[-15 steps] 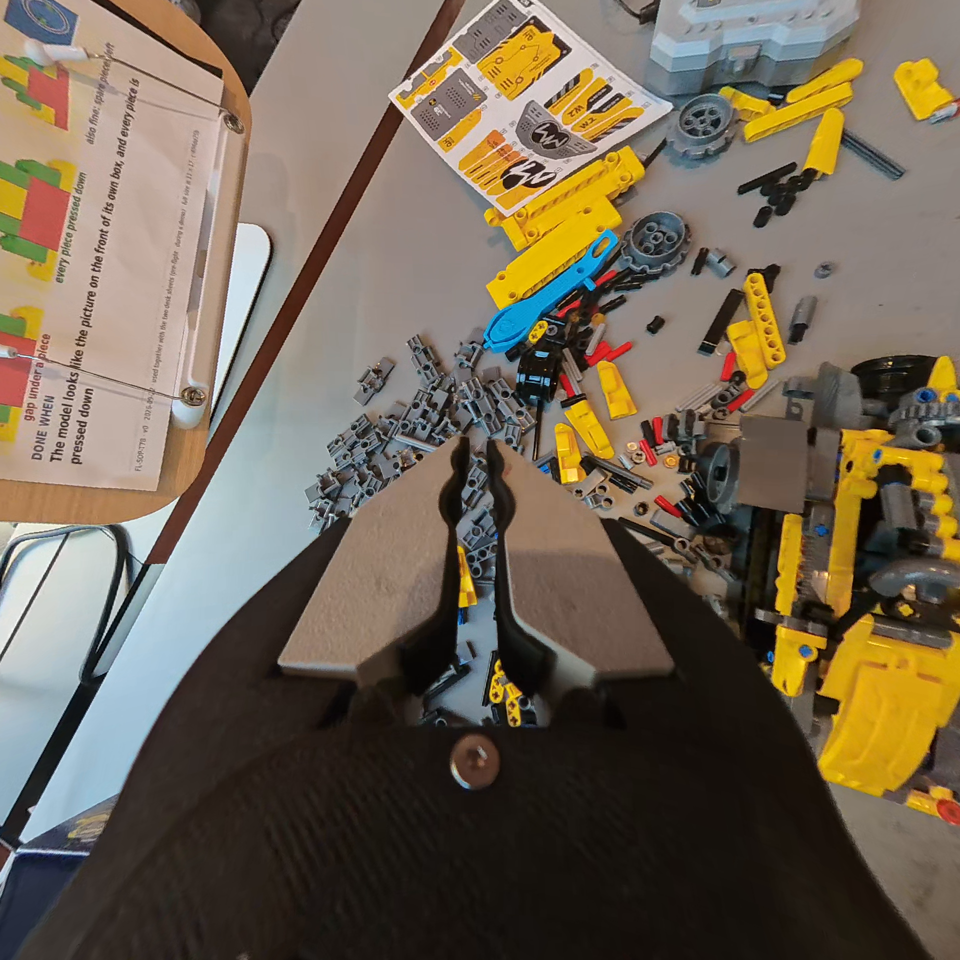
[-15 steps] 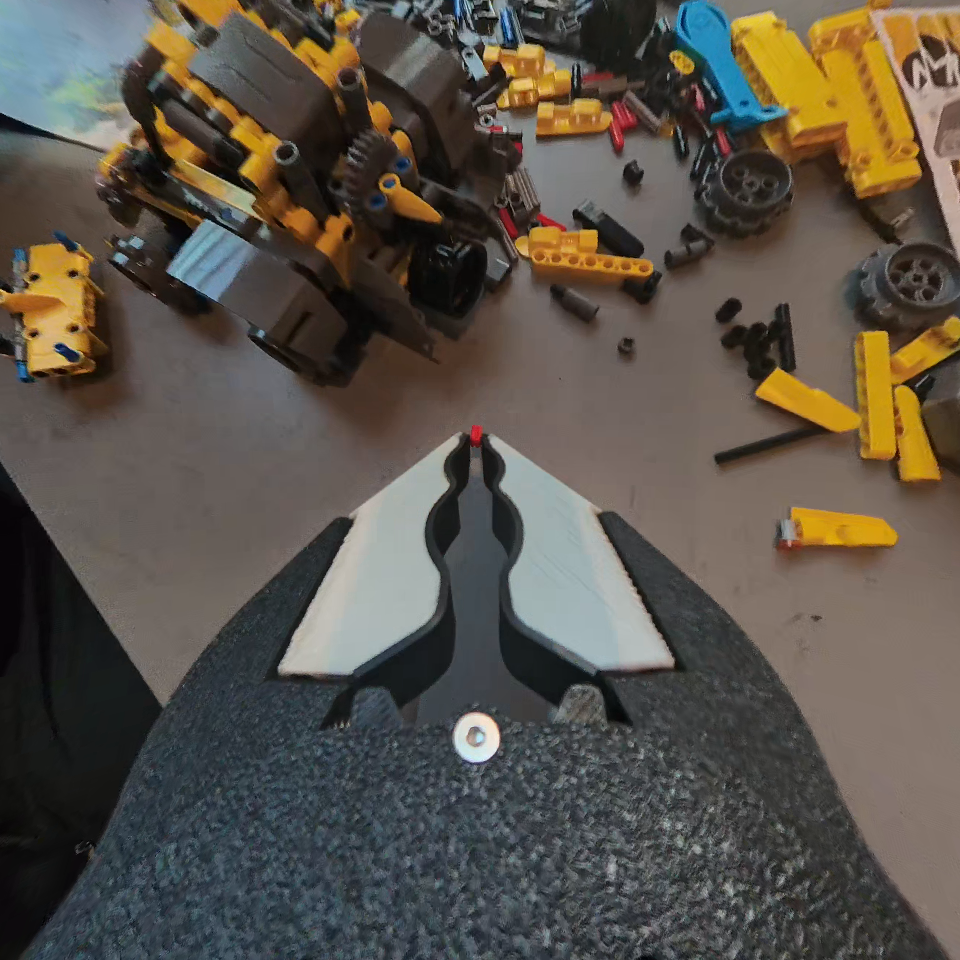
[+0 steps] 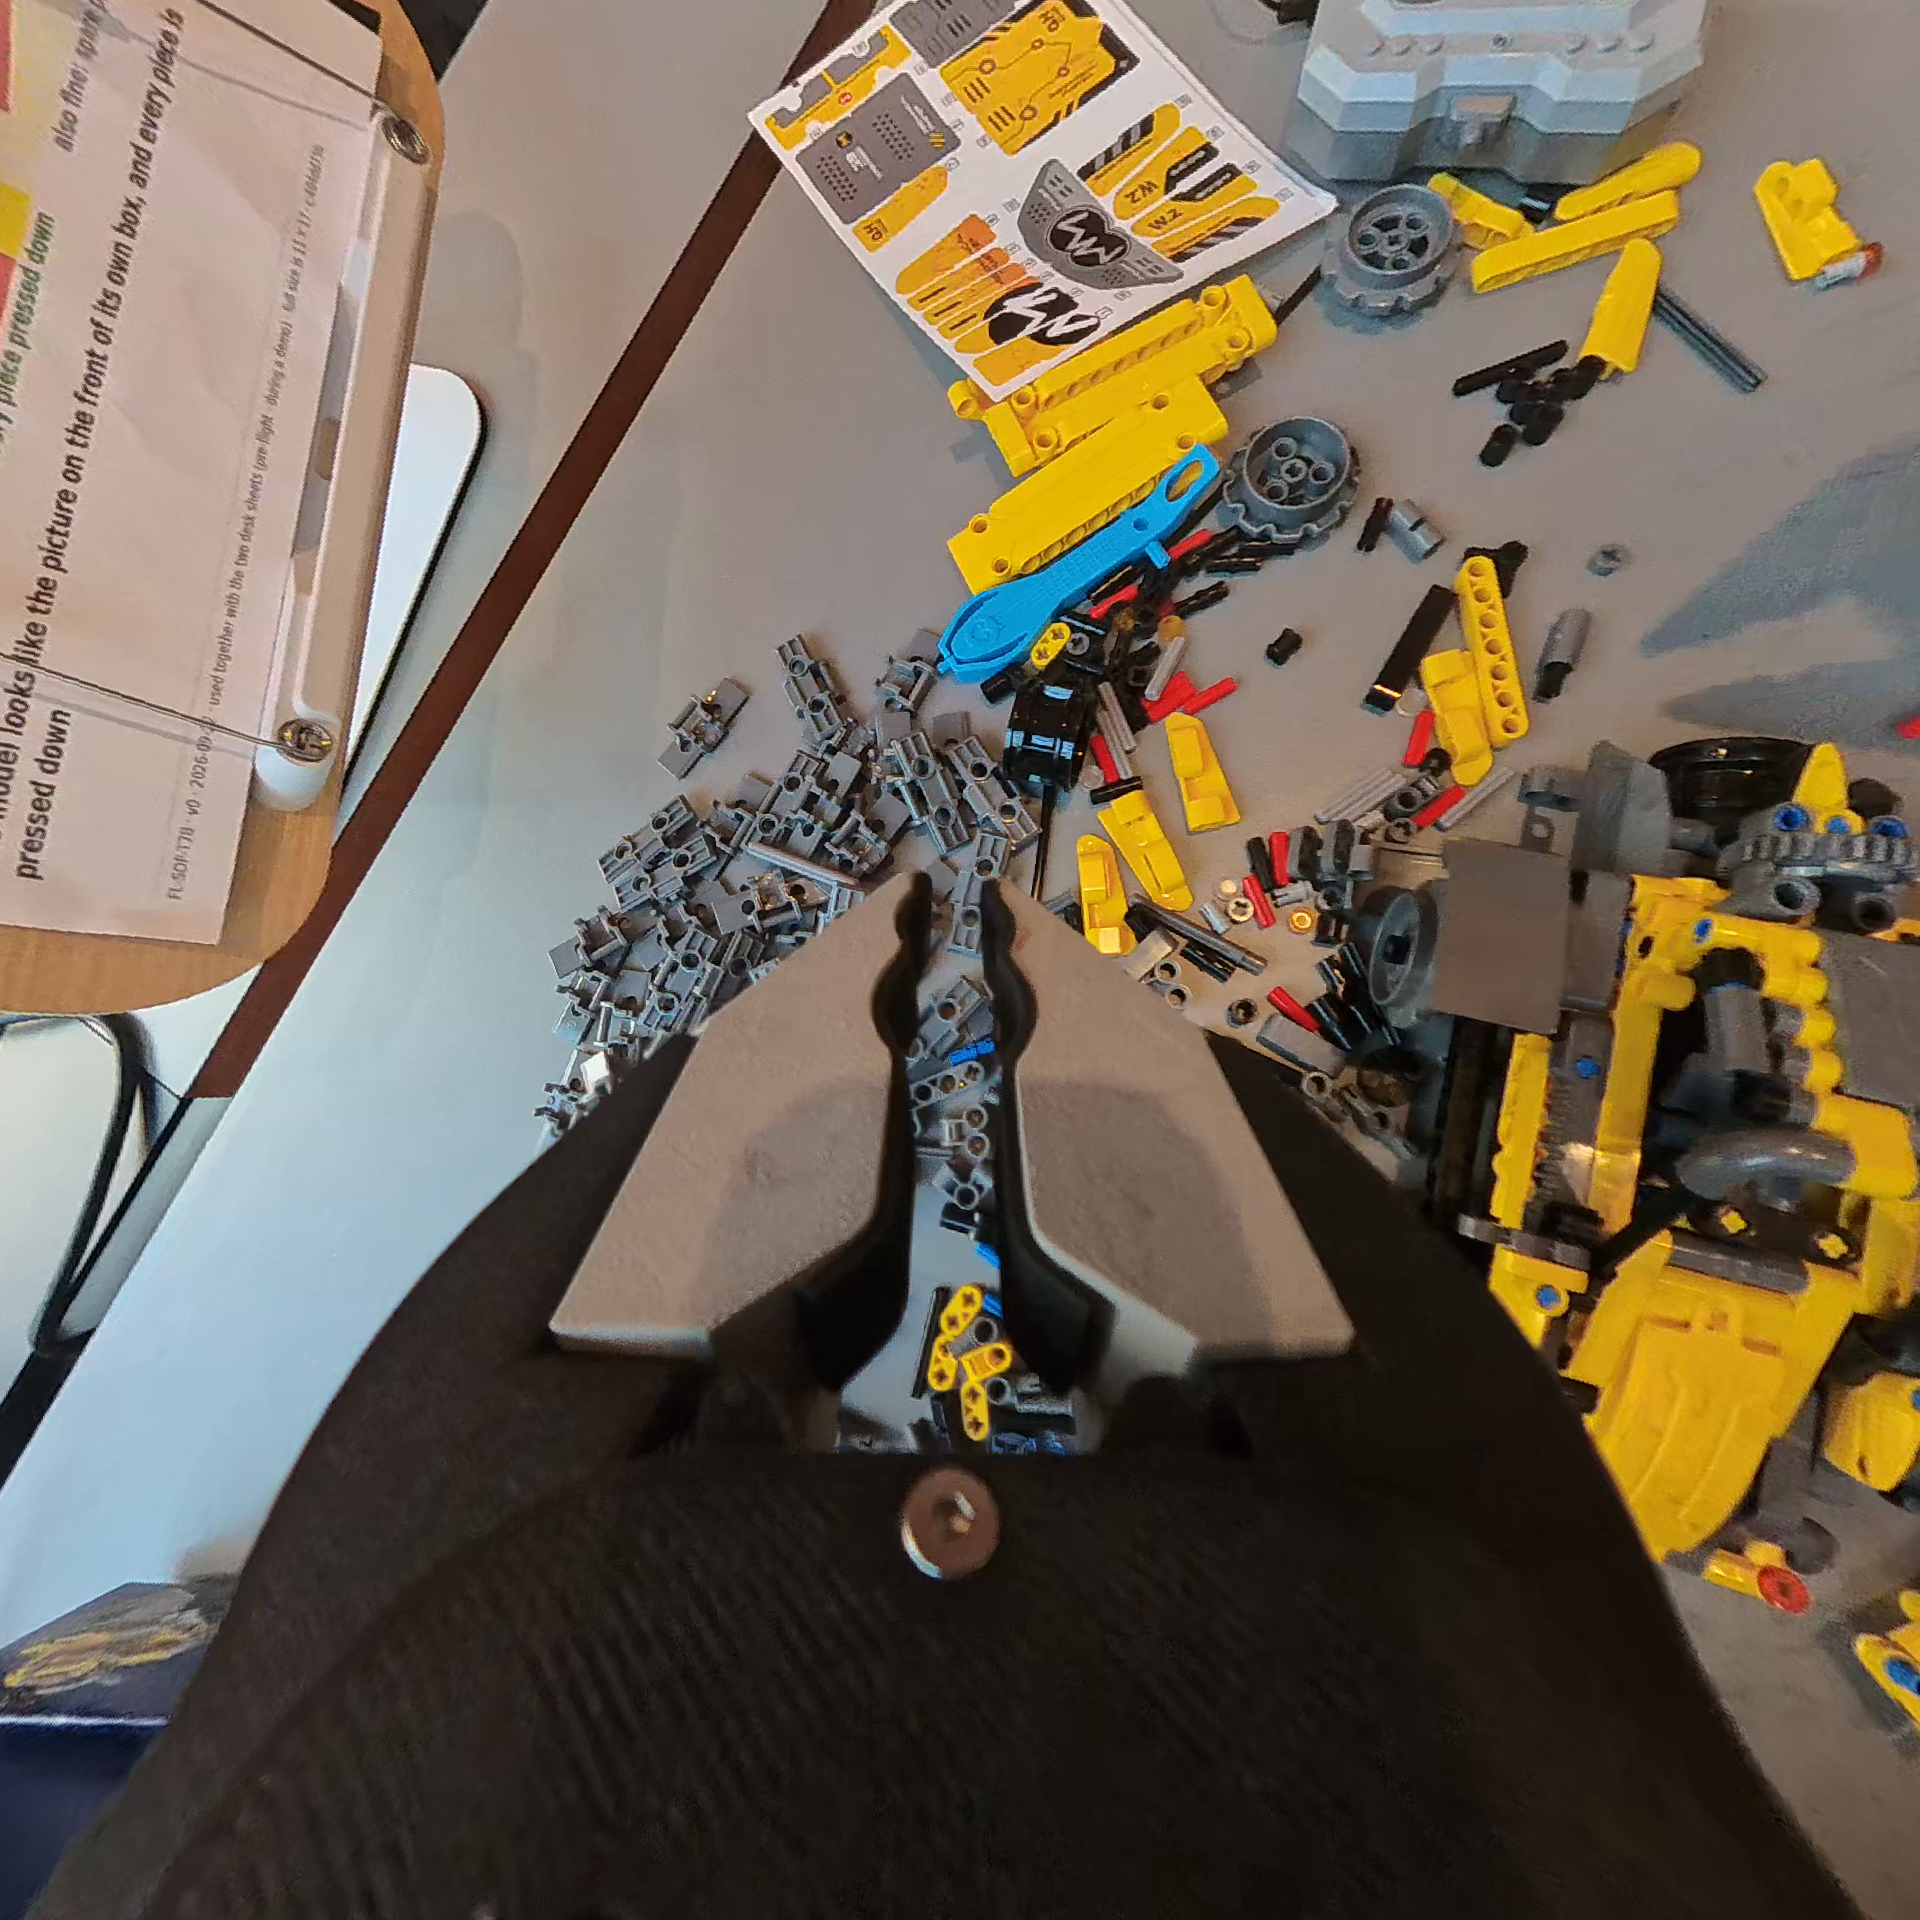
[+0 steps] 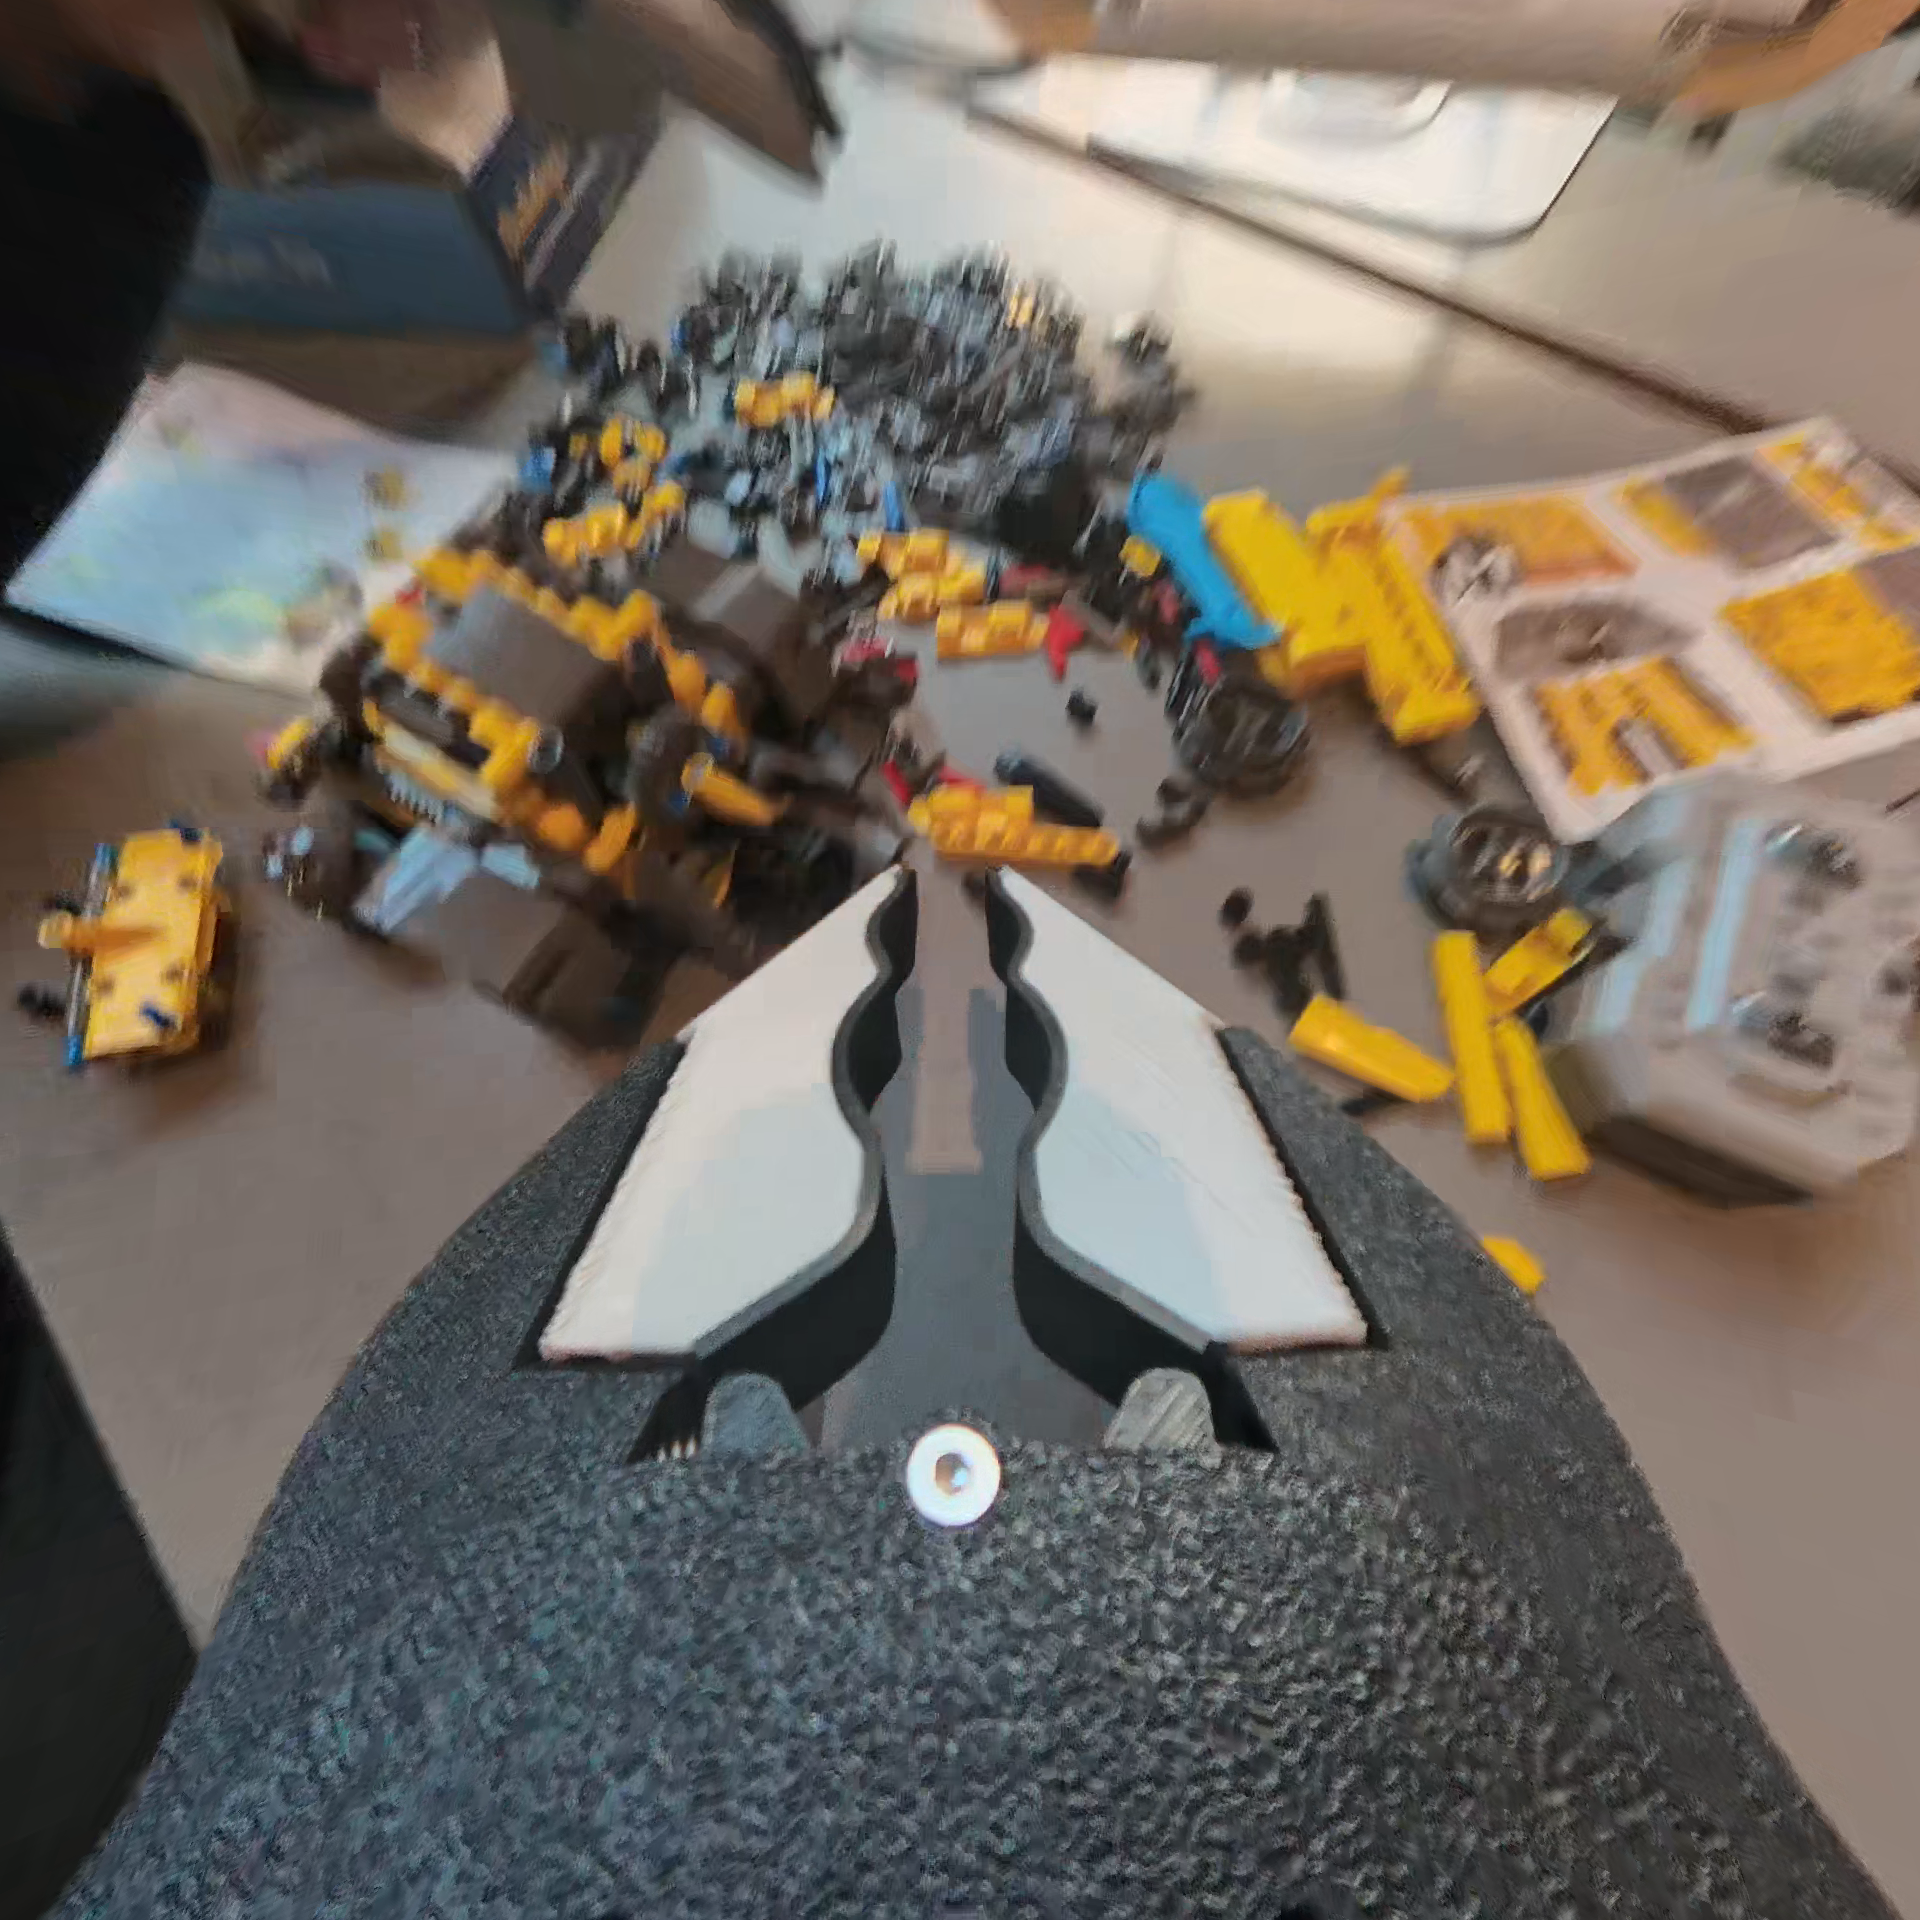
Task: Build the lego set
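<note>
Grey connector pieces (image 3: pixel 790 842) lie heaped beneath the parted left hand-held gripper (image 3: pixel 951 894).

1. Left wrist view: looks steeply down over the counter (image 3: pixel 727 436); close above the grey brick pile (image 3: pixel 769 883).
2. Right wrist view: lower, shallower angle; blurred.
3. Shared: yellow model (image 3: pixel 1704 1164) (image 4: pixel 540 727), sticker sheet (image 3: pixel 1039 197) (image 4: pixel 1683 613), blue tool (image 3: pixel 1070 582) (image 4: pixel 1195 561).

The left tool (image 3: pixel 951 894), slightly parted and empty, hangs over a pile of grey connectors (image 3: pixel 790 862).
</note>
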Motion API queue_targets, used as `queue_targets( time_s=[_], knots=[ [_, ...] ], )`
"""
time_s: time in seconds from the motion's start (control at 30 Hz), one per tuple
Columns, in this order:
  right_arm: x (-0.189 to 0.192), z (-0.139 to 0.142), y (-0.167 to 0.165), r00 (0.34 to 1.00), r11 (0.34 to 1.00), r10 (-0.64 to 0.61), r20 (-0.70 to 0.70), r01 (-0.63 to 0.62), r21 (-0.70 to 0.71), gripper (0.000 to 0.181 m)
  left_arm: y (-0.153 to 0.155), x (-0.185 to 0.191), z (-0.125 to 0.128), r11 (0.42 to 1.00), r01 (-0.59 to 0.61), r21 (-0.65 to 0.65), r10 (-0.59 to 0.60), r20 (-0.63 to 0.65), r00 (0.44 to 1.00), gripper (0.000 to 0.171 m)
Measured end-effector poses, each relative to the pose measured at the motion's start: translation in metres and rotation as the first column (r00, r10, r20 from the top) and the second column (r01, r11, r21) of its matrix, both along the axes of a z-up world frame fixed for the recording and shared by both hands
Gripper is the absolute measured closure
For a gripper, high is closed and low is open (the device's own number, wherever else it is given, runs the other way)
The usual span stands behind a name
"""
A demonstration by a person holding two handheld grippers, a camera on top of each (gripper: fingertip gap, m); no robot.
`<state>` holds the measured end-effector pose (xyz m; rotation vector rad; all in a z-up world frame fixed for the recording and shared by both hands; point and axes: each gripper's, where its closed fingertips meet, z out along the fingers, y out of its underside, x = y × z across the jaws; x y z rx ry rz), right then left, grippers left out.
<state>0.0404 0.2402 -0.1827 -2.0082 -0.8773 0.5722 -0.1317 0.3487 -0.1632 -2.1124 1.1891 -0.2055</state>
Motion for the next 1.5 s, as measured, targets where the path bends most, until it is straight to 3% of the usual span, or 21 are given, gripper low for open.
queue_targets(
  time_s=[0.17,0.23,0.33,0.4,0.53,0.63,0.83,1.03,1.5],
  knots=[
    [-0.034,0.048,0.056,0.978,0.995,0.044,-0.204,-0.024,0.099,0.171,-0.004,0.000,-0.003,0.999,-0.008,-0.042,0.008,-0.001,1.000,0.166],
    [-0.049,0.045,0.073,0.972,0.993,0.069,-0.226,-0.045,0.110,0.171,-0.004,-0.001,-0.005,0.999,-0.014,-0.047,0.014,-0.013,1.000,0.166],
    [-0.053,0.024,0.096,0.992,0.983,0.018,-0.127,0.005,0.182,0.172,-0.005,-0.001,-0.007,0.998,-0.014,-0.054,0.013,-0.030,0.999,0.166],
    [-0.049,0.024,0.100,0.988,0.958,-0.029,-0.150,0.071,0.276,0.180,-0.005,-0.001,-0.009,0.998,-0.019,-0.058,0.017,-0.037,0.999,0.166],
    [-0.046,0.029,0.100,0.991,0.936,-0.039,-0.129,0.082,0.343,0.177,-0.005,0.005,-0.024,0.995,-0.017,-0.097,0.011,-0.058,0.998,0.165],
    [-0.031,0.019,0.112,0.986,0.930,-0.131,-0.102,0.158,0.333,0.176,-0.006,0.008,-0.036,0.993,-0.015,-0.116,0.004,-0.100,0.995,0.165],
    [-0.031,0.023,0.116,0.951,0.963,-0.112,-0.287,0.175,0.204,0.174,-0.008,0.012,-0.046,0.993,0.002,-0.120,-0.019,-0.142,0.990,0.169],
    [-0.034,0.016,0.117,0.960,0.968,-0.115,-0.254,0.166,0.190,0.171,-0.013,0.016,-0.056,0.988,0.019,-0.151,-0.046,-0.175,0.984,0.169],
    [-0.038,0.001,0.122,0.956,0.978,-0.137,-0.260,0.172,0.117,0.173,-0.019,0.024,-0.047,0.991,0.071,-0.117,-0.091,-0.173,0.981,0.170]
  ],
)
